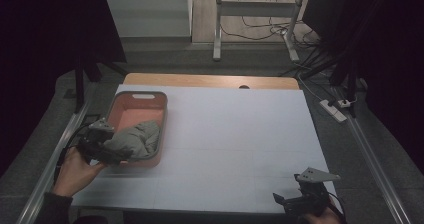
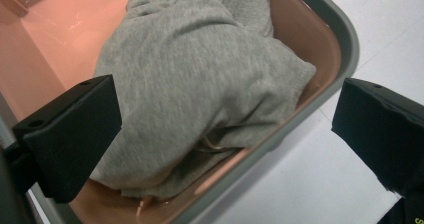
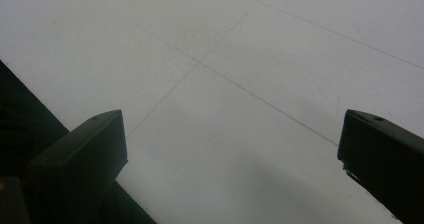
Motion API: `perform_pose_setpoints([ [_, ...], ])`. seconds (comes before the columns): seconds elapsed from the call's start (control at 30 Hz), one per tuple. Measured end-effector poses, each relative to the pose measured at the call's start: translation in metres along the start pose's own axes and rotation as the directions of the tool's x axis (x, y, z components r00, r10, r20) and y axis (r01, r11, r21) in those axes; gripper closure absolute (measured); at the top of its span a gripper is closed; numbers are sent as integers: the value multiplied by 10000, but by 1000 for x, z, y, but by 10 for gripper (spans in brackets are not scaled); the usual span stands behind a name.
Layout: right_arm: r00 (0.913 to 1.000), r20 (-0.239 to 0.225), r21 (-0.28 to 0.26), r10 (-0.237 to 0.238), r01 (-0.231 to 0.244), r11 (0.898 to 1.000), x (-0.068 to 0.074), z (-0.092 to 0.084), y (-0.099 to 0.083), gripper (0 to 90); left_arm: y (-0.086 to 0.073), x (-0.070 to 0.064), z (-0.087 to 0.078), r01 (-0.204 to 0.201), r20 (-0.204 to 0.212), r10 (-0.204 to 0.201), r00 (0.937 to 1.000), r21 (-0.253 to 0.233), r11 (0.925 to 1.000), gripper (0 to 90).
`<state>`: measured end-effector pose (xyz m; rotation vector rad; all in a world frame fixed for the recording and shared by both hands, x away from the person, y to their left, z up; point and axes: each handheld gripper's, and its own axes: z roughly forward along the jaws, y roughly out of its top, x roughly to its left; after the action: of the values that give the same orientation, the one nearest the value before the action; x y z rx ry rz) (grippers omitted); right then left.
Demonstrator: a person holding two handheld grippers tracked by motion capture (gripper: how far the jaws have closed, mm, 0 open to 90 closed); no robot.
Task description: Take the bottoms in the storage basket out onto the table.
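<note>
1. Nearest to the high camera is the right gripper (image 1: 300, 200), at the near right corner of the white table (image 1: 240, 134); a hand (image 1: 320, 217) holds it from below; its grey three-cornered plate is on top.
2. Seen in the right gripper view, its two black jaws stand wide apart; between them is only the bare white table surface (image 3: 235, 84) with thin seam lines; nothing is held.
3. At the left of the high view, the left hand (image 1: 75, 171) holds the left gripper (image 1: 100, 139) at the near left corner of the pink basket (image 1: 142, 100); the basket has a grey rim.
4. A grey knitted cloth (image 1: 136, 140) lies bunched in the near part of the basket; part of it hangs on the near rim.
5. Looking along the left gripper (image 2: 225, 134), its jaws are wide open; the grey cloth (image 2: 200, 84) lies between and beyond them, close to the left jaw; whether it touches that jaw, I cannot tell; the basket rim (image 2: 345, 39) passes between the jaws, and the other jaw is over the white table.
</note>
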<state>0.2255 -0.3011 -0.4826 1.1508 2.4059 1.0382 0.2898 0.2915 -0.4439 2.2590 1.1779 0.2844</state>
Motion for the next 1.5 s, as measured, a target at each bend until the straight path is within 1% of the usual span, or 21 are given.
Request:
perform_pose_setpoints([
  [0.23,10000,-10,25,-24,24,10000,0,0,0,0,10,8,8,-83,125,79,9999,366,9993,0],
  [0.3,10000,-12,41,-25,25,10000,0,0,0,0,13,11,11,-78,237,68,9997,430,9990,0],
  [0.5,10000,-30,59,-45,45,10000,0,1,0,0,22,17,21,-95,260,76,9996,755,9971,0],
  [0.57,10000,-39,67,-49,49,10000,0,1,0,0,25,18,24,-159,203,143,9997,825,9965,0],
  [0.67,10000,-29,95,-68,68,9999,0,1,0,0,29,20,29,-294,228,275,9994,875,9957,0],
  [0.73,10000,-36,111,-84,84,9999,0,1,0,0,32,20,33,-281,351,249,9991,936,9952,0],
  [0.77,10000,-50,123,-83,83,9999,1,1,0,0,35,21,37,-268,366,231,9991,1064,9940,0],
  [0.8,10000,-50,123,-83,83,9999,1,1,0,0,35,21,37,-268,366,231,9991,1064,9940,0],
  [0.9,9999,-53,140,-112,113,9998,1,1,0,0,39,22,43,-242,382,193,9991,1311,9911,0],
  [1.0,9999,-35,151,-112,113,9998,0,1,0,0,43,24,50,-202,283,156,9995,1676,9857,0],
  [1.13,10000,-32,118,-88,88,9999,0,1,0,0,45,29,58,-11,274,-48,9996,2116,9774,0],
  [1.17,9999,-35,123,-94,94,9999,0,1,0,0,45,31,61,104,324,-182,9993,2256,9742,0],
  [1.2,9999,-35,123,-94,94,9999,0,1,0,0,45,31,61,104,324,-182,9993,2256,9742,0],
  [1.27,9999,-30,126,-97,97,9999,0,1,0,0,44,35,65,204,461,-324,9984,2403,9705,0],
  [1.3,9999,-29,126,-99,100,9999,0,1,0,0,44,37,67,327,560,-485,9973,2538,9667,0],
  [1.33,9999,-29,126,-99,99,9999,0,1,0,0,45,38,68,388,618,-568,9965,2612,9645,0],
  [1.37,9999,-27,125,-97,98,9999,0,1,0,0,46,38,69,352,649,-547,9964,2703,9621,0],
  [1.4,10000,-24,124,-97,97,9999,0,1,0,0,47,38,70,297,680,-510,9964,2836,9585,0],
  [1.5,9999,-33,146,-128,129,9998,1,1,0,0,49,36,78,151,778,-446,9960,3448,9386,0],
])
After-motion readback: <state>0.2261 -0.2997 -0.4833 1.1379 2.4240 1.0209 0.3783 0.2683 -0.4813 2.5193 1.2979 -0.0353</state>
